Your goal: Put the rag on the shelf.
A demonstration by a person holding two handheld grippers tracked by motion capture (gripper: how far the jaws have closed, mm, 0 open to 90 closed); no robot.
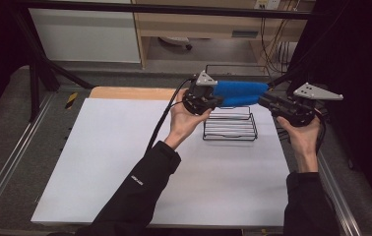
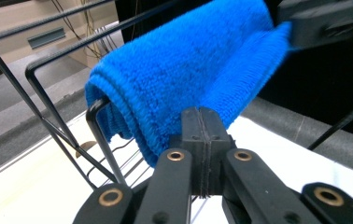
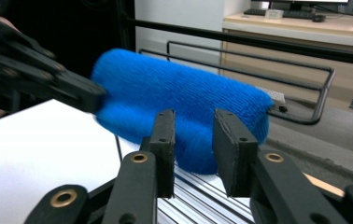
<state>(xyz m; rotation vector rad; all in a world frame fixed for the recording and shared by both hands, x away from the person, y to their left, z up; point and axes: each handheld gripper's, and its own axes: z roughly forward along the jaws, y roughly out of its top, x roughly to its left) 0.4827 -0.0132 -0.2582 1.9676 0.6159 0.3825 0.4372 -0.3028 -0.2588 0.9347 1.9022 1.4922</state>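
1. A blue towel [image 1: 238, 92] is being draped over the black wire rack [image 1: 231, 129] on the desk [image 1: 125, 162].
2. Left gripper [image 2: 201, 140] jaws are being kept pressed together, just below the towel's edge.
3. Right gripper [image 3: 193, 140] jaws are being held apart before the towel.

At upper centre the left gripper [image 1: 212, 101] has its jaws pressed together, while the right gripper [image 1: 265, 100] at upper right is parted.

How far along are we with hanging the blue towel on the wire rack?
Done: the fluffy blue microfibre towel is draped over a top bar of the black wire rack. In hand: the left claw is shut at the towel's edge; the right claw stands open, off the cloth. Left: letting go on the left and pulling both claws clear.
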